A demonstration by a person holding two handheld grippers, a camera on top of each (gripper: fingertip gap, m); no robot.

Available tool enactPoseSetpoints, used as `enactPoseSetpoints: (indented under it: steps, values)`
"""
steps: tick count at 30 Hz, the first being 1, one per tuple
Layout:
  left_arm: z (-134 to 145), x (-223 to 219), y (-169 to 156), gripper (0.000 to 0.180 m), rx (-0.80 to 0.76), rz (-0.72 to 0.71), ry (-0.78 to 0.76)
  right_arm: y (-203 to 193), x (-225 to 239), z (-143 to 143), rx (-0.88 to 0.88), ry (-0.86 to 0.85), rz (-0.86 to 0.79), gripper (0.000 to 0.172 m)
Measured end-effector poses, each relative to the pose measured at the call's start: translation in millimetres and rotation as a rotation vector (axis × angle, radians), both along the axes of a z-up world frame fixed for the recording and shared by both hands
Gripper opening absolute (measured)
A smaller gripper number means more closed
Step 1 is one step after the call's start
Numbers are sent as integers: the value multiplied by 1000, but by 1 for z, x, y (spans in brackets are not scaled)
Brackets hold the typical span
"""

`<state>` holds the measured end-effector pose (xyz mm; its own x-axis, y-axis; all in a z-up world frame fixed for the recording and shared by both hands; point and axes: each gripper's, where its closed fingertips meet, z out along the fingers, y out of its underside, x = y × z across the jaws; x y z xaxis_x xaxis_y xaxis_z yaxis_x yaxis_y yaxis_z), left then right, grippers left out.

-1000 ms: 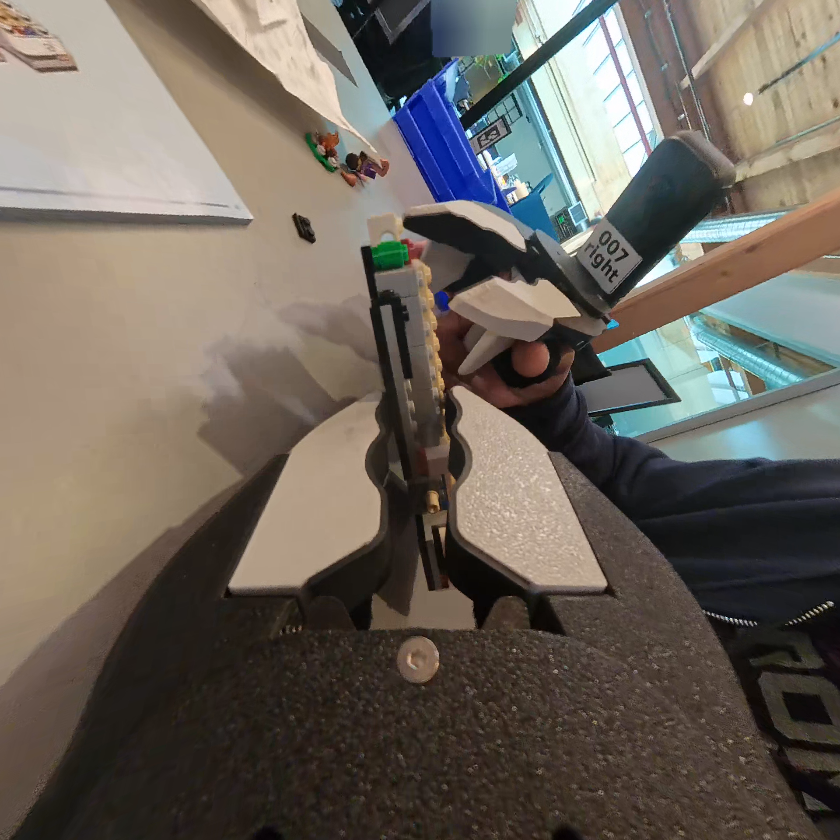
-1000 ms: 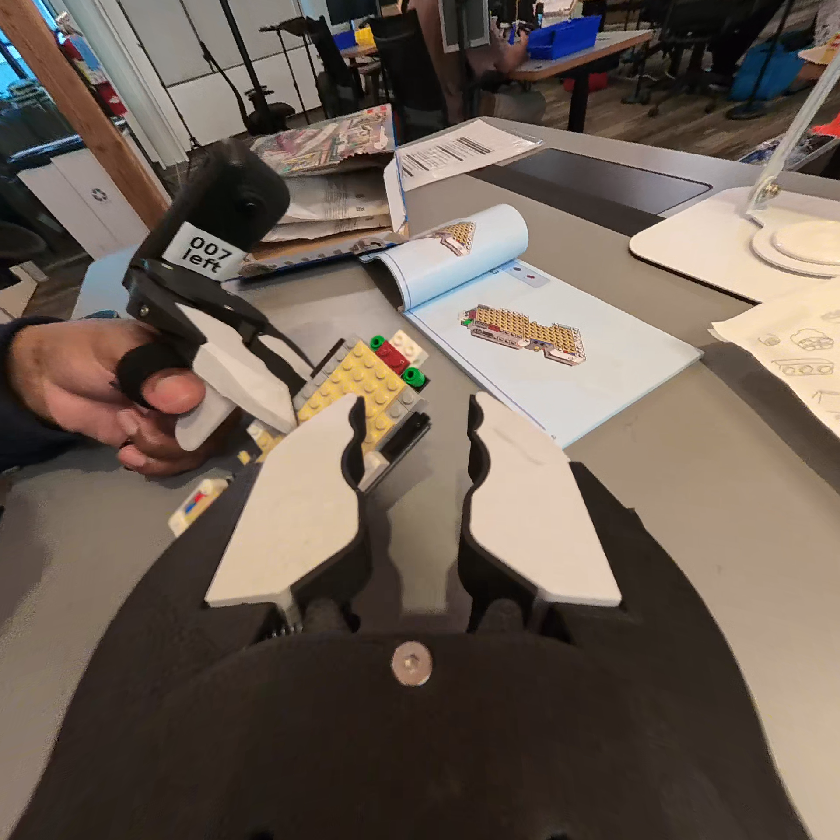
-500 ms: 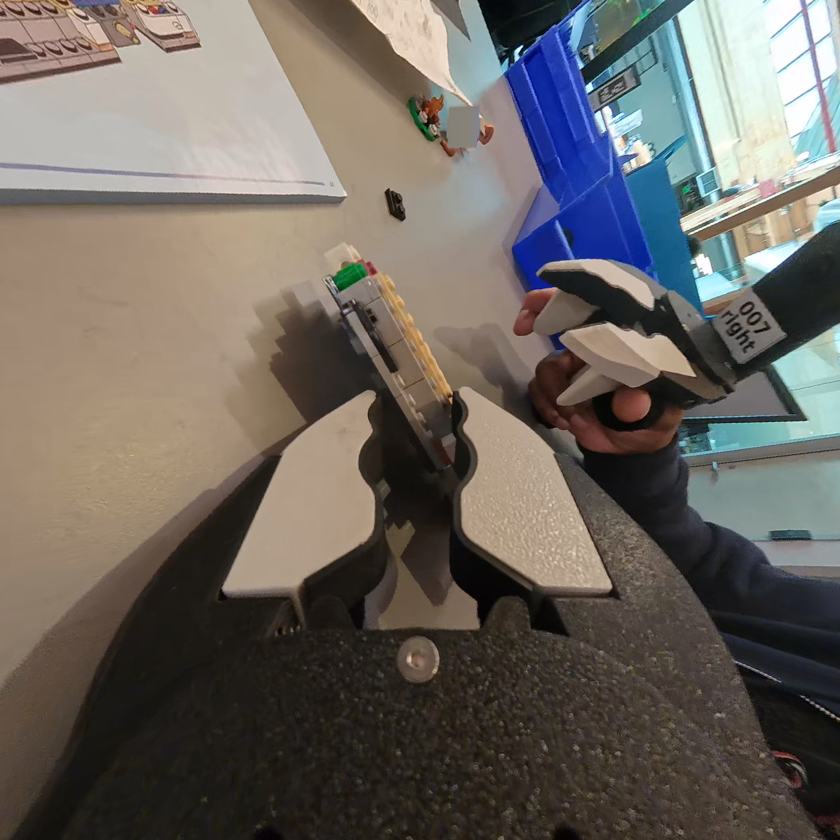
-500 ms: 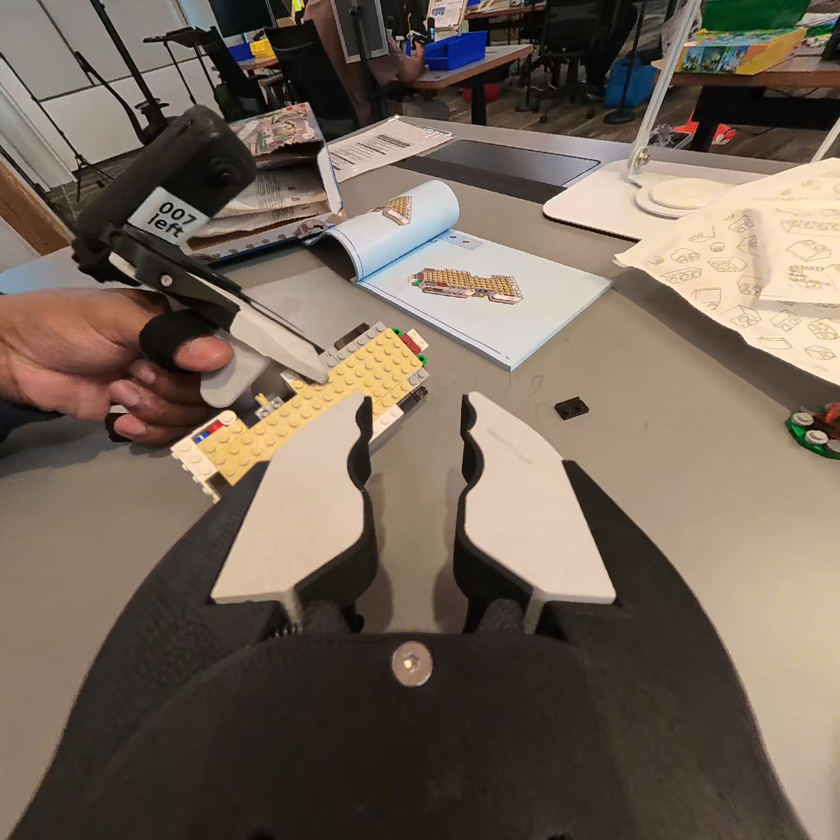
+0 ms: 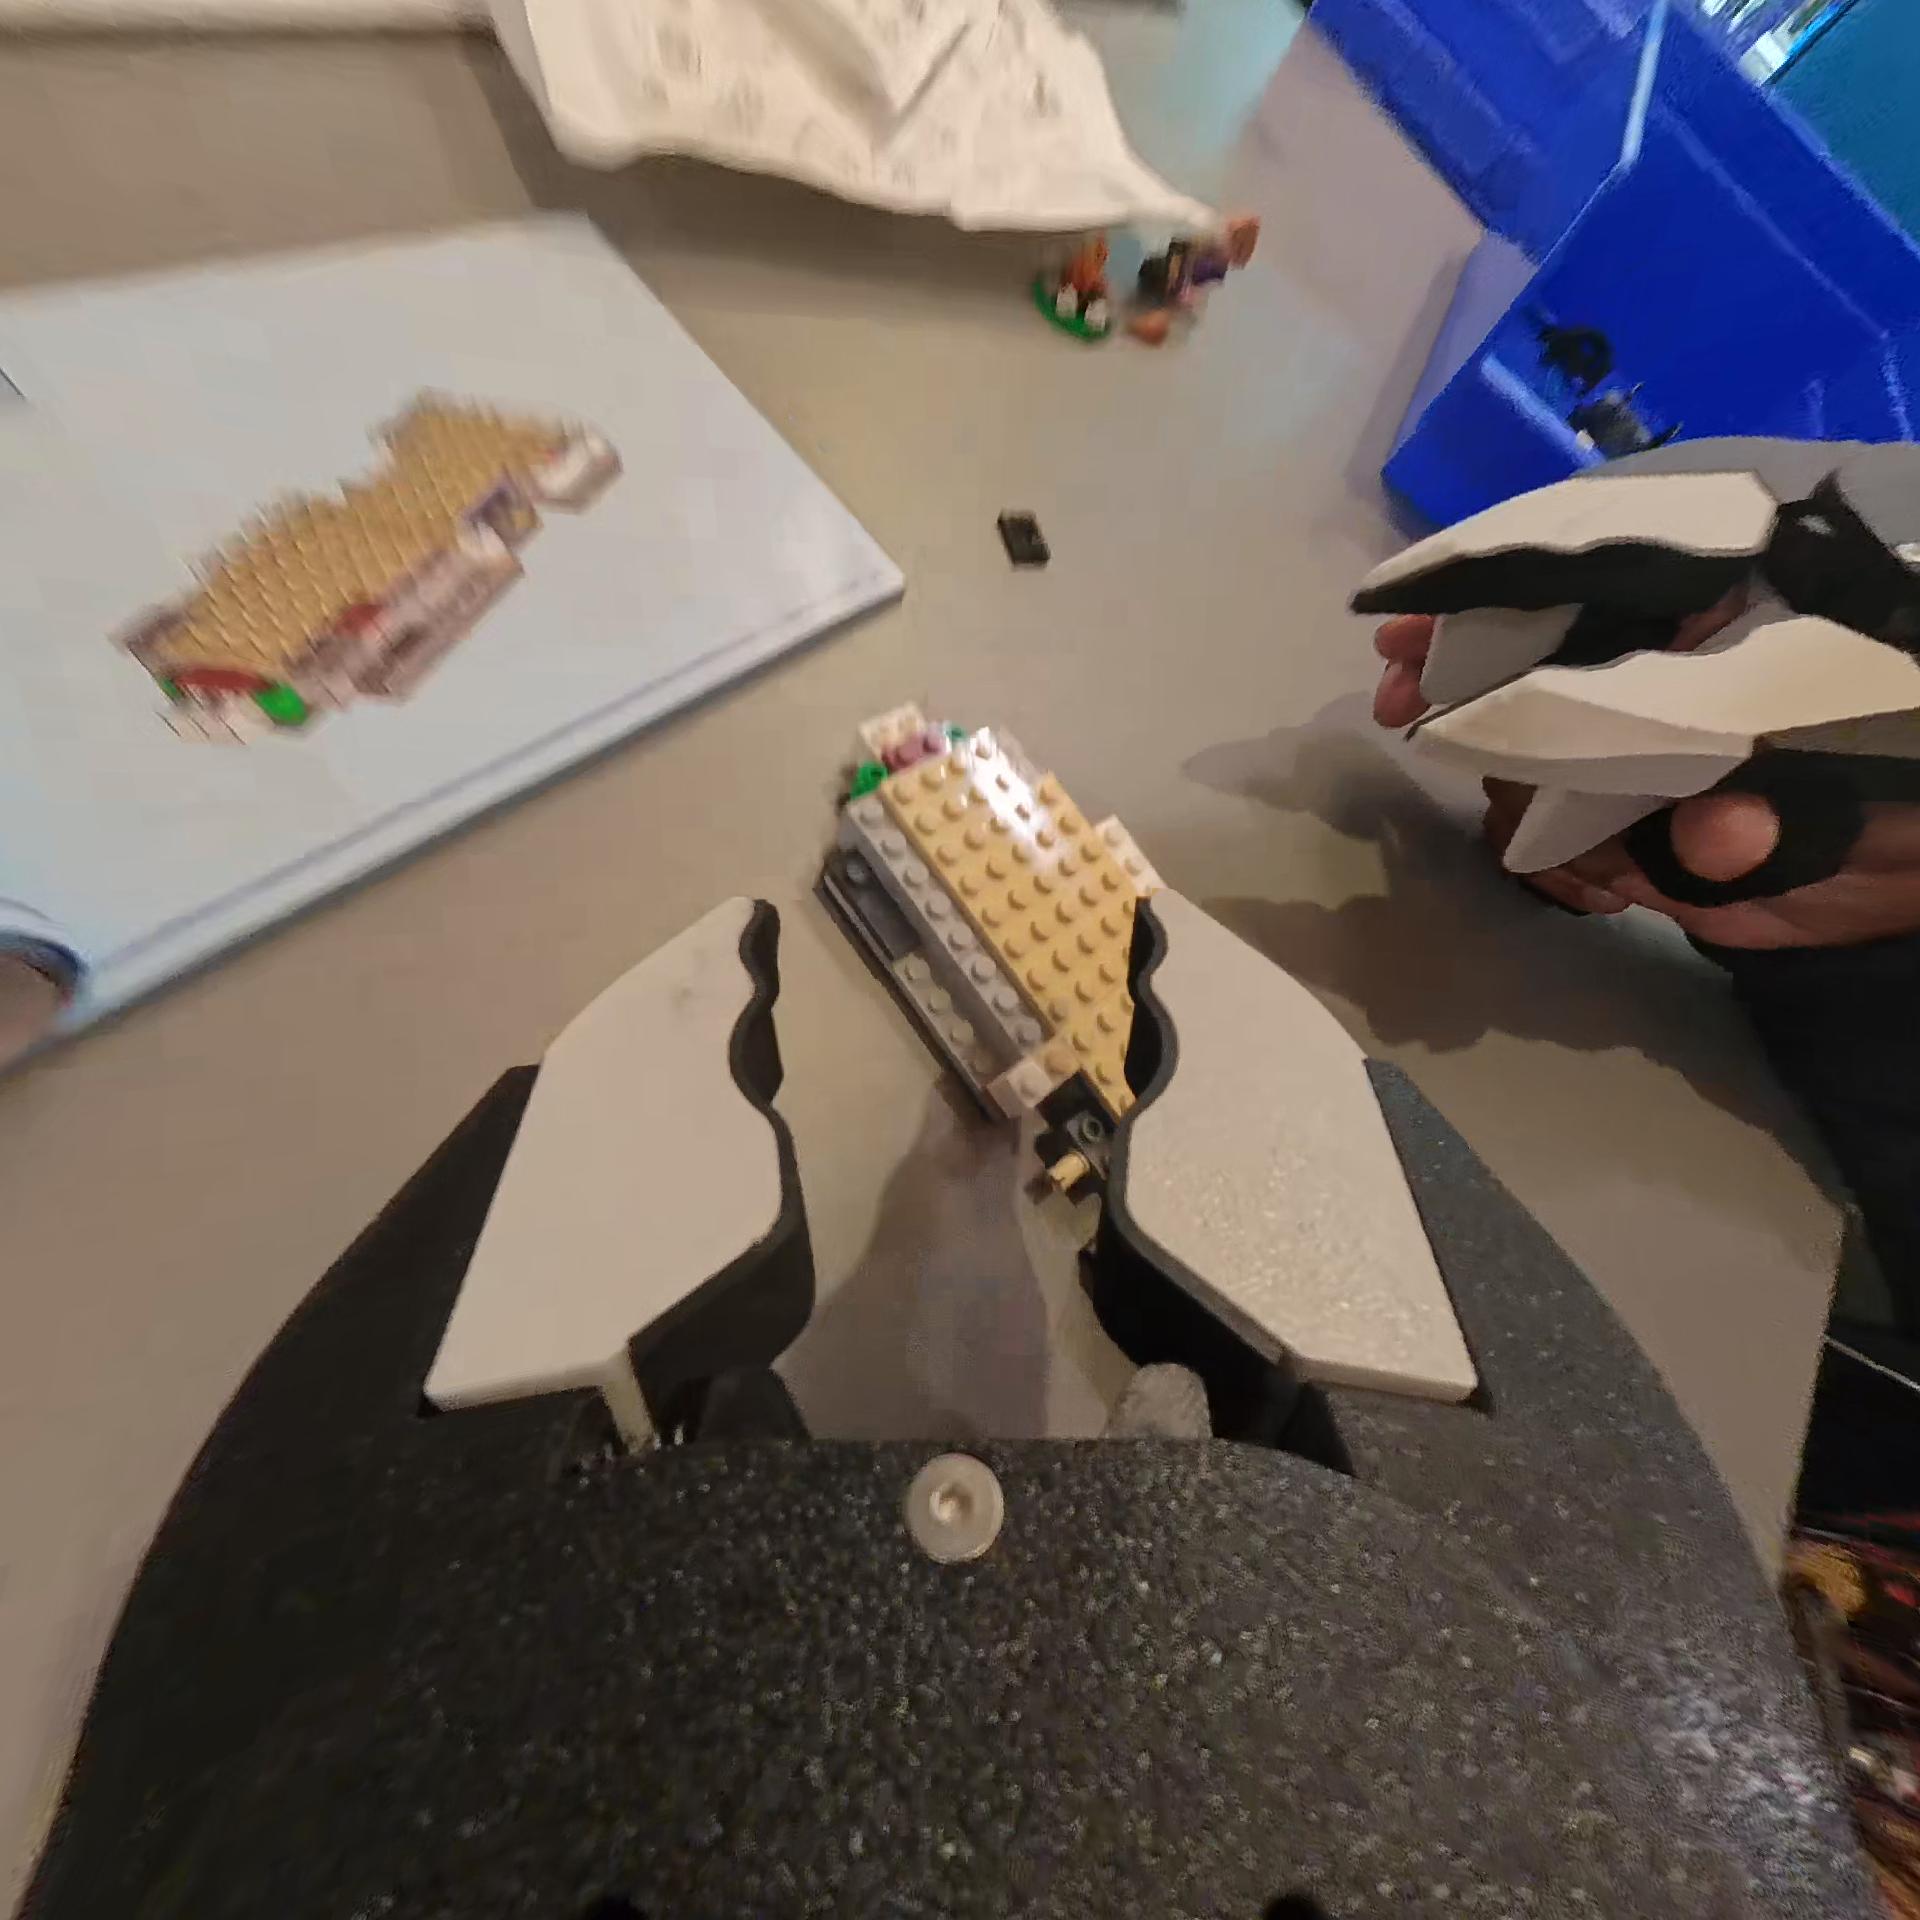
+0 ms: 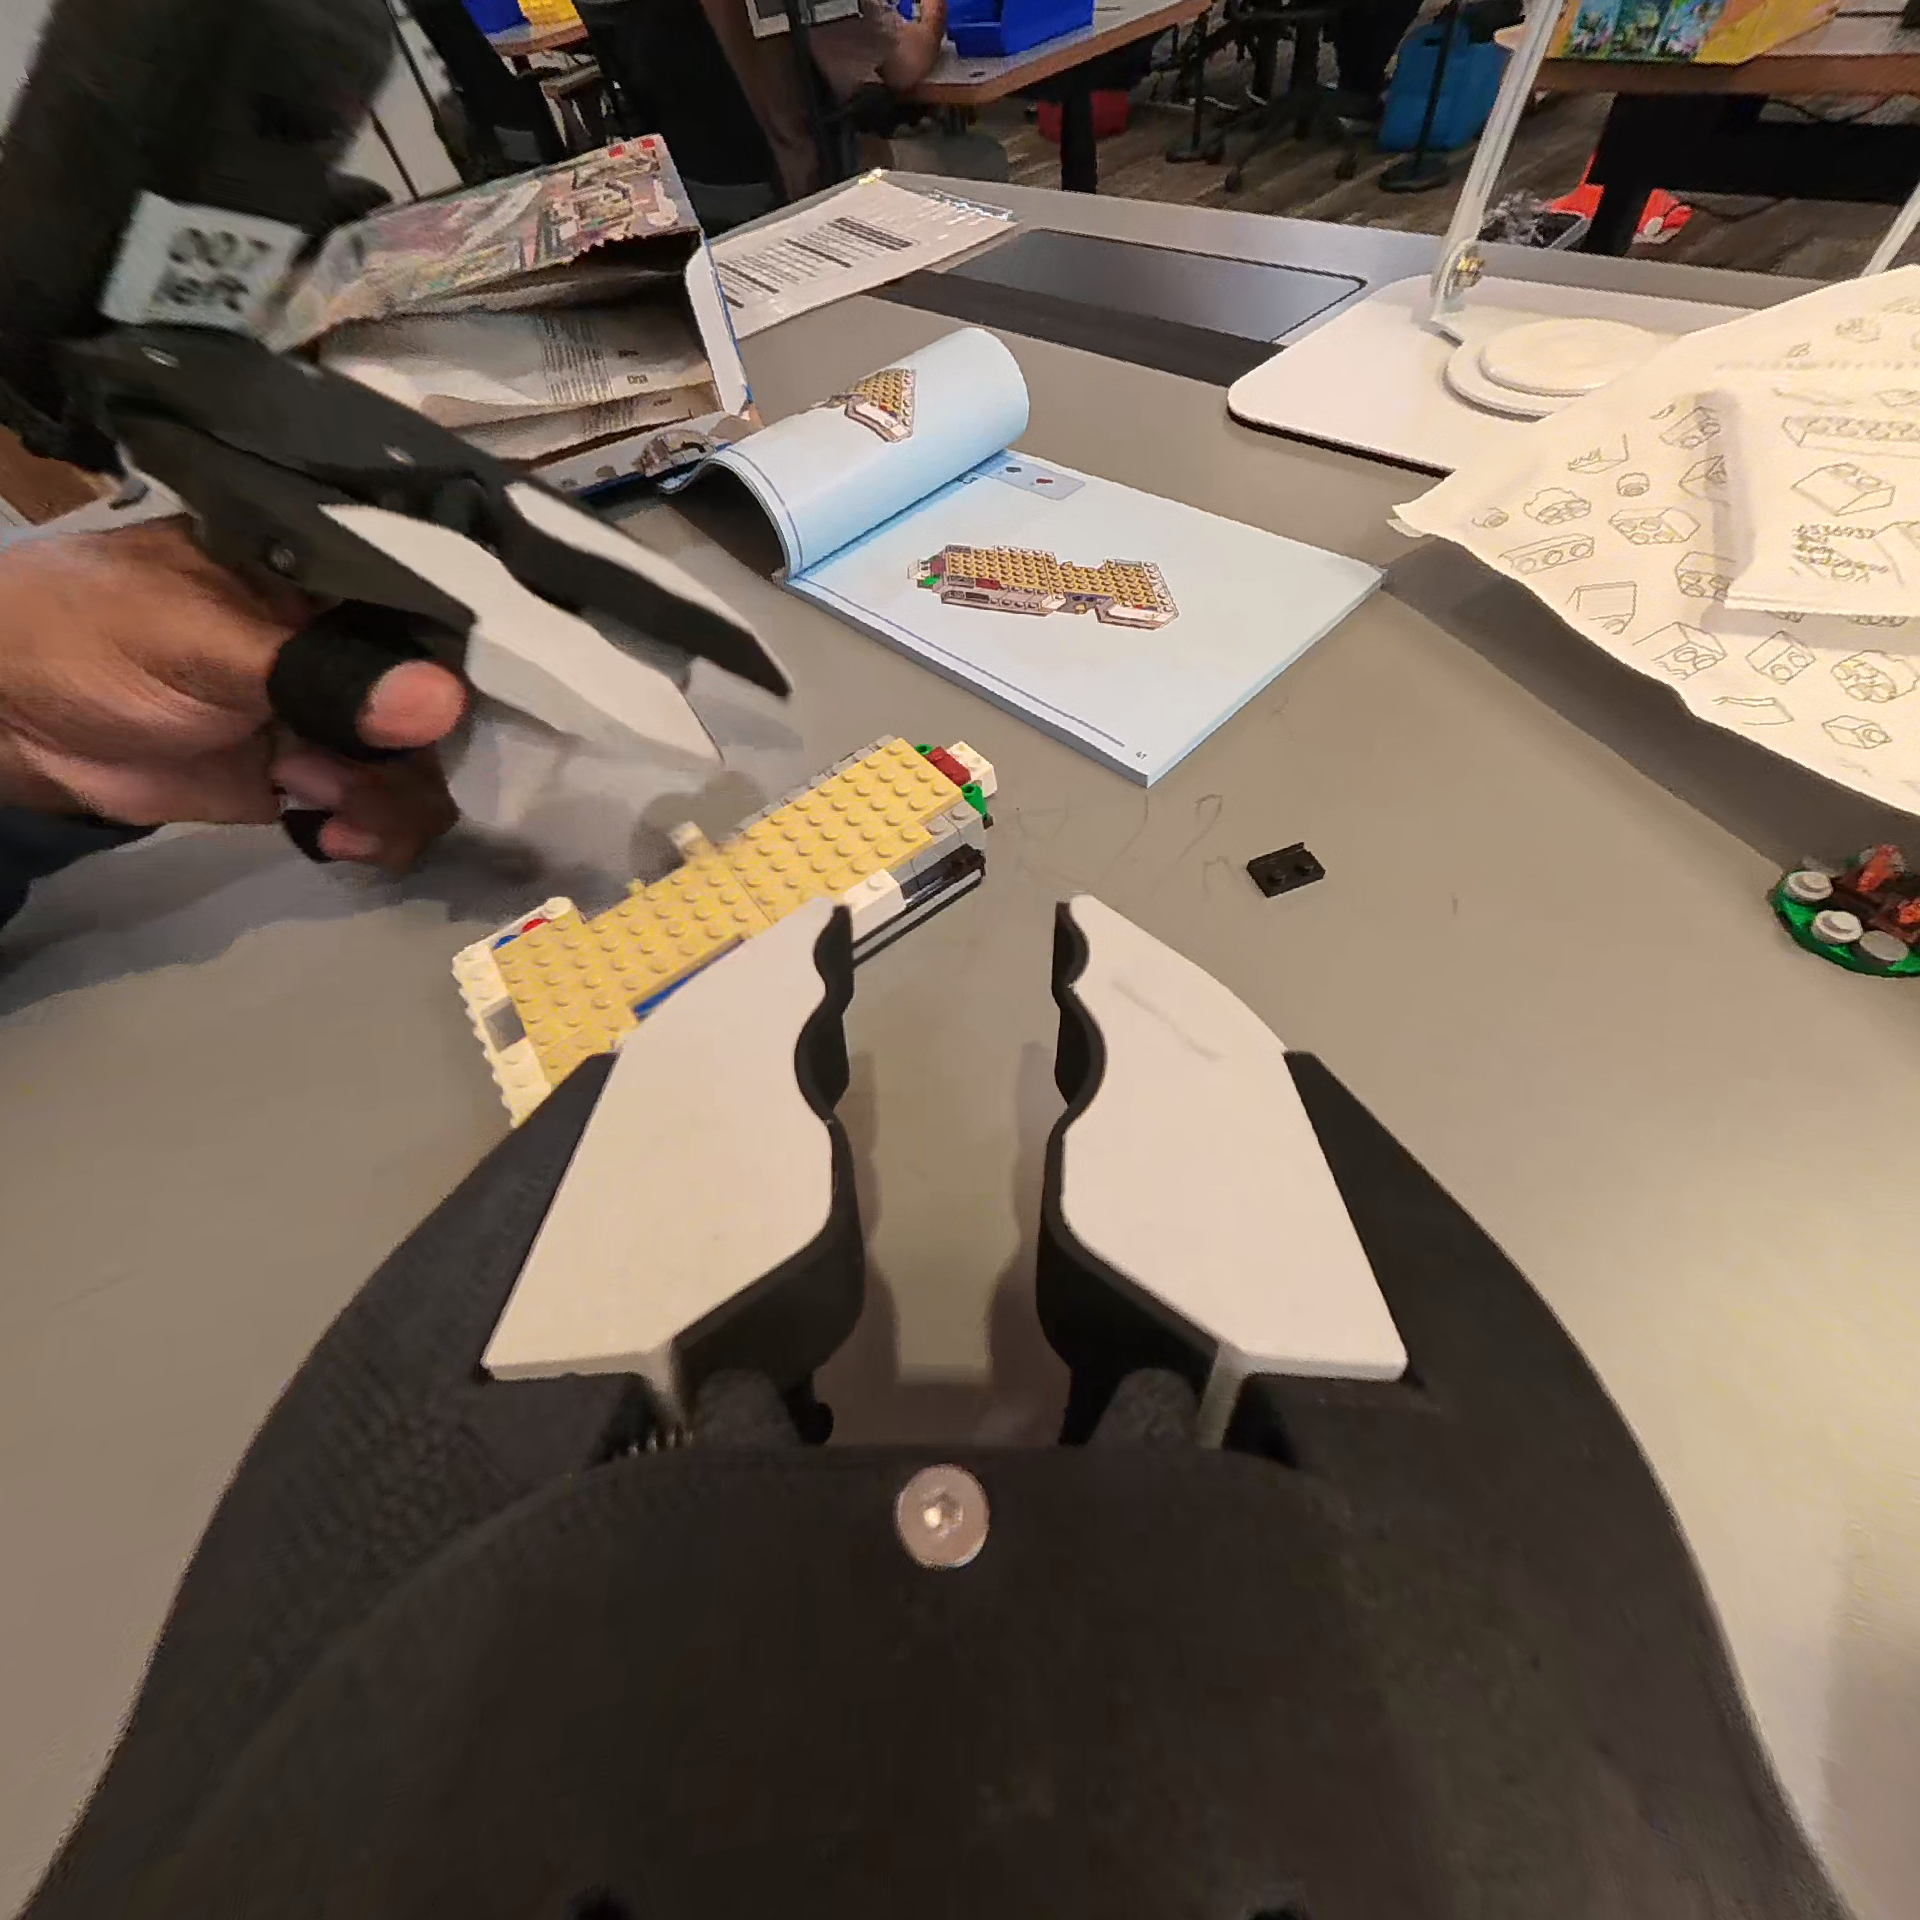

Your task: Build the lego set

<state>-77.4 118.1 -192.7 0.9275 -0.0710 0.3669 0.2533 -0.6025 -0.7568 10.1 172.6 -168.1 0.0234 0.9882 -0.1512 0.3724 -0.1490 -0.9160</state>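
A brick model with a tan studded top, grey and white edges and green and red end pieces lies flat on the grey table. My left gripper is open, and the model lies between its fingers, close to the right-hand finger and apart from the left-hand finger. The right wrist view shows the left gripper raised above the model, not gripping it. My right gripper is open and empty, just right of the model. It also shows in the left wrist view, off to the right.
An open blue instruction booklet lies beyond the model. A small black piece and a green round plate with small figures lie to the right. Printed paper sheets, a white lamp base, a box stack and blue bins ring the area. To reach the small black piece in a straight line is about 9 cm for my right fingers, about 15 cm for my left. My left wrist view looks at it from another angle.
My left gripper held the model on edge, tilted it down flat onto the table, then opened and let it go. My right gripper drew back from the model, staying open.
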Motion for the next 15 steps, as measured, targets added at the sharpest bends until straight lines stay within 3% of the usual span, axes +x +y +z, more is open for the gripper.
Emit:
enactPoseSetpoints:
  steps: [1, 7, 15]
  values:
    - [9, -5, 3, 65, 62, -1, 44, 4, 0, -2, 9, -14, -8, 37]
    - [53, -46, 21, 71, 350, -29, 301, 38, -7, -22, 176, -168, -37, 41]
    - [59, -60, 24, 61, 494, -70, 132, 73, -31, -41, 192, -289, 39, 45]
